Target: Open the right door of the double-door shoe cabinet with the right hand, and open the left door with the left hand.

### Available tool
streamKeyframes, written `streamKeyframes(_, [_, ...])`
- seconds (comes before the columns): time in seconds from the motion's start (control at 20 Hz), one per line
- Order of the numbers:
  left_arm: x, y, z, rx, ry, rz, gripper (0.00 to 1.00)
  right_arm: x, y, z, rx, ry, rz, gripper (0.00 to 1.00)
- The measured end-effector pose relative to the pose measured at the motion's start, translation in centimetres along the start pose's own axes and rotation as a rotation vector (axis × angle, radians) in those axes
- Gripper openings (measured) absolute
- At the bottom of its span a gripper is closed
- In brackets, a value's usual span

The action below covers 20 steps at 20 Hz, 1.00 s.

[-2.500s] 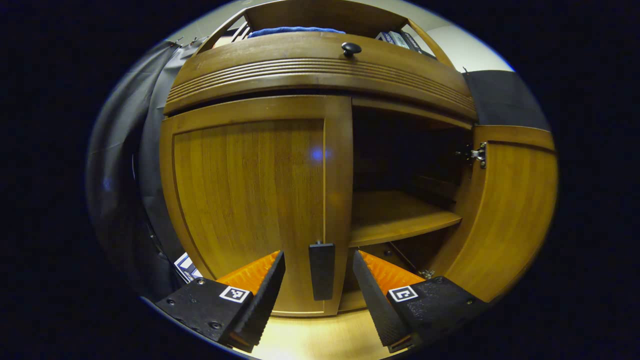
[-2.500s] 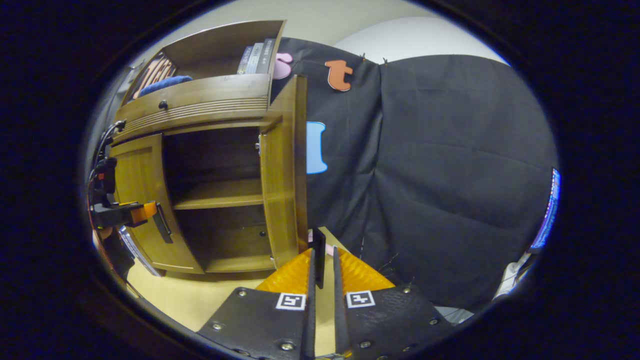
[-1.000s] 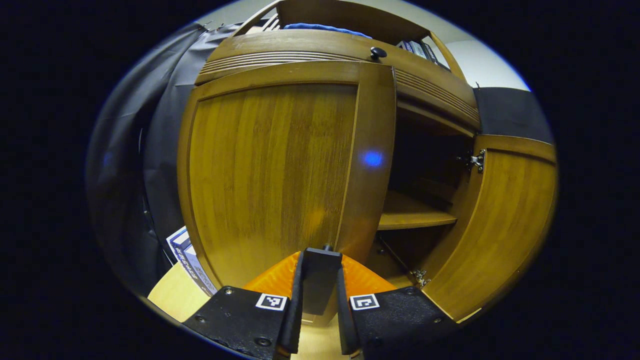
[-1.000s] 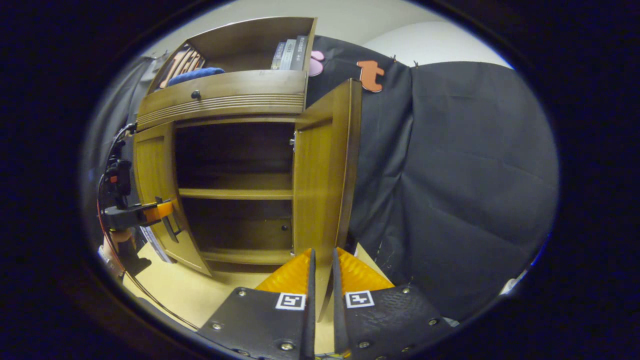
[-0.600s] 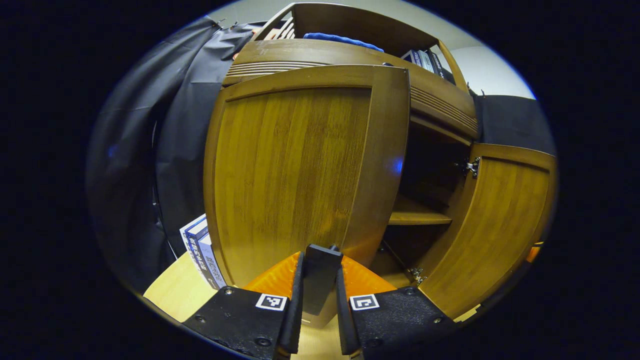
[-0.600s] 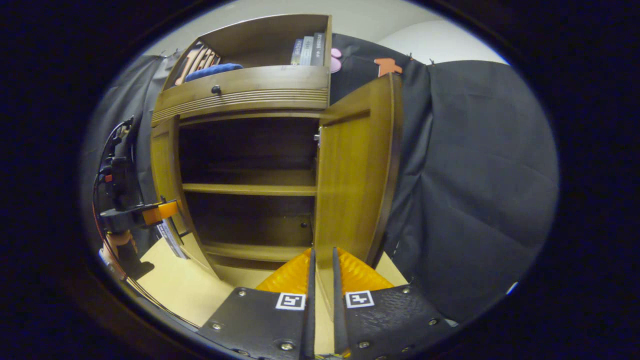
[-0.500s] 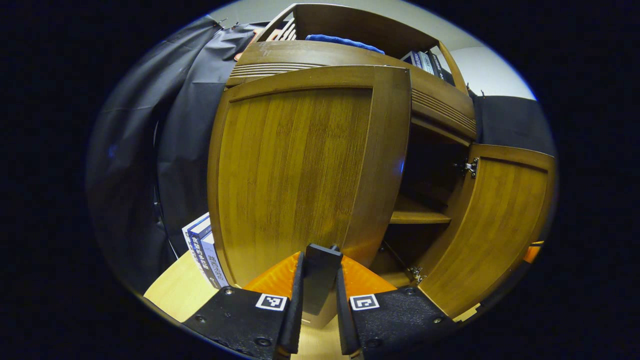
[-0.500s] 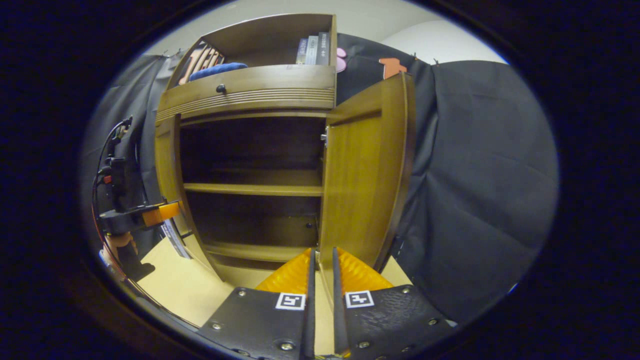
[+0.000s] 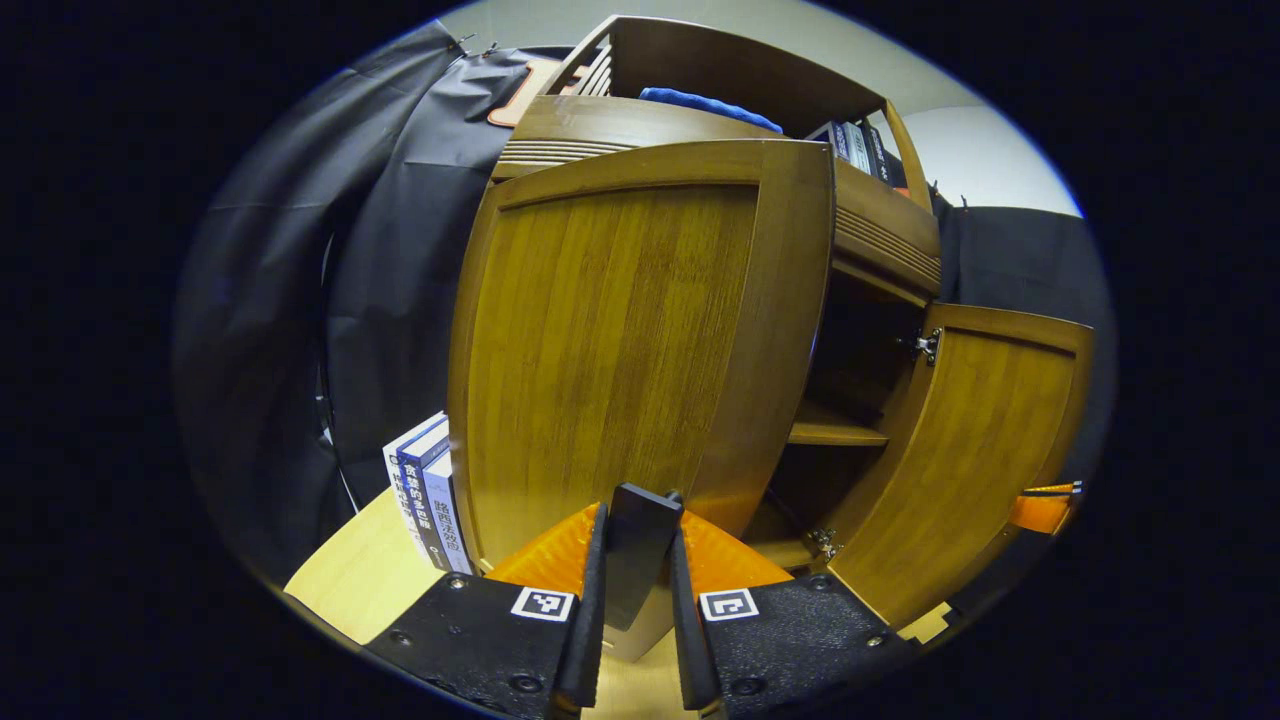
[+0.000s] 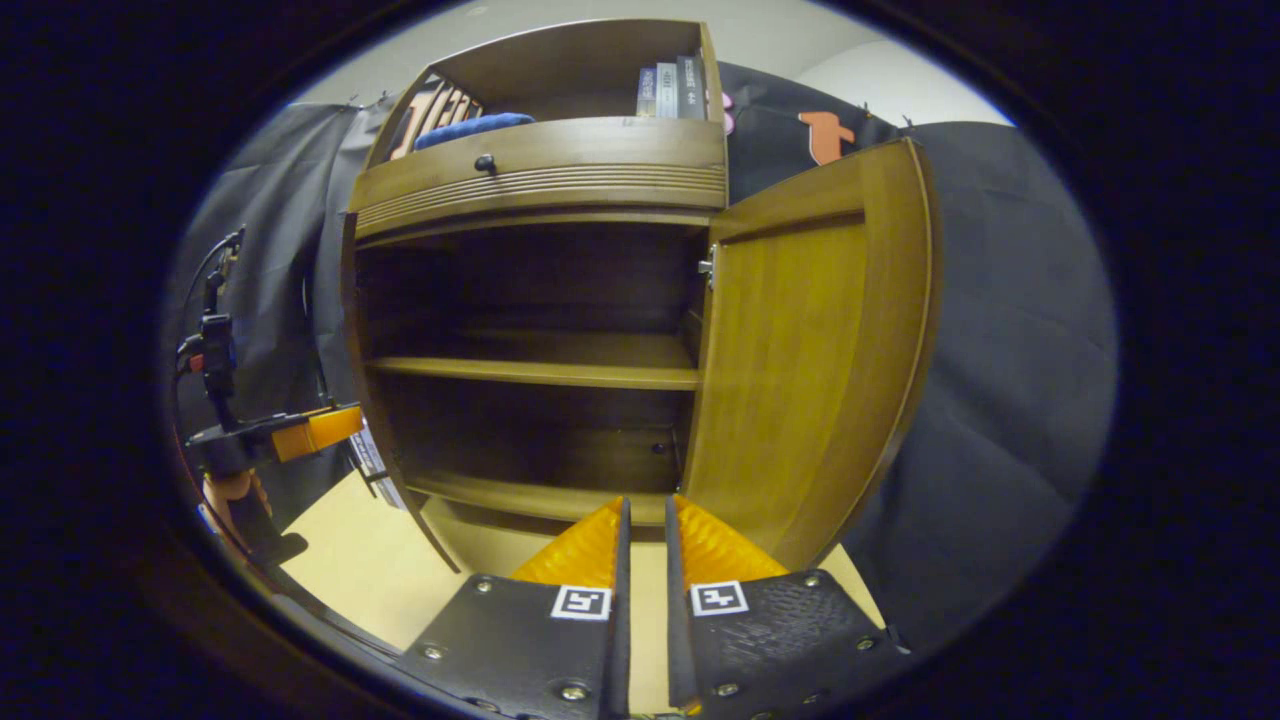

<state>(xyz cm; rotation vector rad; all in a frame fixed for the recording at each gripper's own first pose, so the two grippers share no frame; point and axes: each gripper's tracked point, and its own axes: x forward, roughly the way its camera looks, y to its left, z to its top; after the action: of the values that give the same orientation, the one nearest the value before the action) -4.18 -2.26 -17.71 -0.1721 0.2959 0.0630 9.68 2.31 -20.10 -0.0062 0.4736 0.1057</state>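
The wooden shoe cabinet [image 10: 530, 372] stands with both doors swung out. In the left gripper view my left gripper [image 9: 637, 520] is shut on the black handle [image 9: 640, 560] at the lower edge of the left door [image 9: 620, 340]. The right door [image 9: 960, 450] stands open on the right. In the right gripper view my right gripper [image 10: 643, 505] has its fingers nearly together with nothing between them. It points into the cabinet, and the right door [image 10: 800, 370] stands to its right, apart from it. The left gripper [image 10: 275, 435] shows at the far left by the edge-on left door [image 10: 352, 320].
A drawer with a dark knob [image 10: 485, 162] sits above the doors. On top lie a blue cloth [image 9: 710, 102] and books [image 10: 670, 90]. More books [image 9: 425, 495] lean against the cabinet's left side. Light wooden floor [image 10: 370, 560] lies in front. Black cloth hangs all round.
The left gripper closed on the left door's handle and has pulled that door outward. The right door has swung wide open, and its handle is no longer between the right gripper's fingers.
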Motion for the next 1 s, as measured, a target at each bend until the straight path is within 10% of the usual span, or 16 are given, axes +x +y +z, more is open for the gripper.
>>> streamKeyframes(1.0, [-5.1, 4.8, 0.5, -0.031, -0.028, -0.113, 0.37, 2.3, 5.8, -0.5, -0.034, 0.030, 0.164, 0.15])
